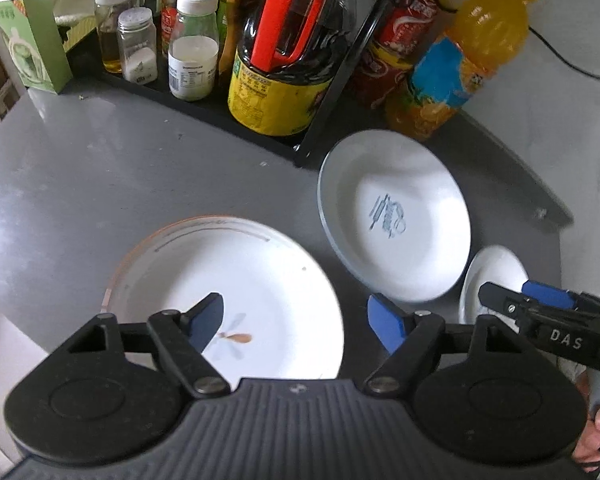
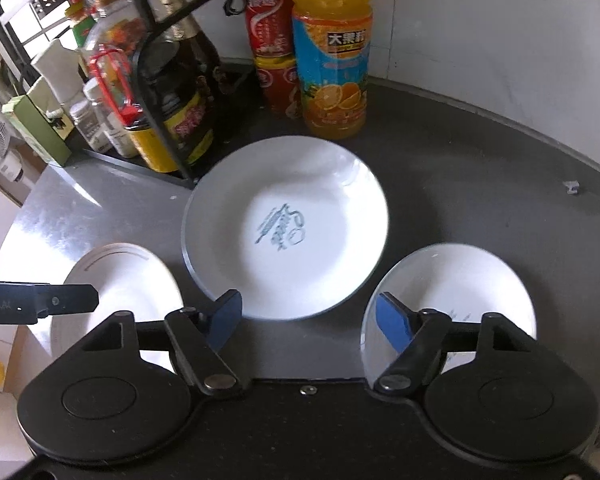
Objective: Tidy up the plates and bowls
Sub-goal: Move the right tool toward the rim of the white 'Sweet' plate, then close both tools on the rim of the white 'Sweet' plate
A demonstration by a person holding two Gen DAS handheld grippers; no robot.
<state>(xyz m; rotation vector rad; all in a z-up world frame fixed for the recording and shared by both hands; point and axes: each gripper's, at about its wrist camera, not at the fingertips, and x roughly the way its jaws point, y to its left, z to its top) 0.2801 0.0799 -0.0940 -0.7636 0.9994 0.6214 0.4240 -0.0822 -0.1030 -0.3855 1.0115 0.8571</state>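
Both the left hand-held gripper [image 1: 296,320] and right hand-held gripper [image 2: 310,318] gape wide, empty. Small white ceramic dish [image 2: 472,280] partly hidden behind right fingers; its blue marking is illegible.

Left wrist view: low and close over the near left of the grey counter [image 1: 80,184], facing far toward the condiment rack [image 1: 260,136]. Right wrist view: further right, slightly higher, facing the orange juice bottle [image 2: 332,48]. Shared by both: the middle plate [image 1: 396,220] [image 2: 288,224], rack and bottle.
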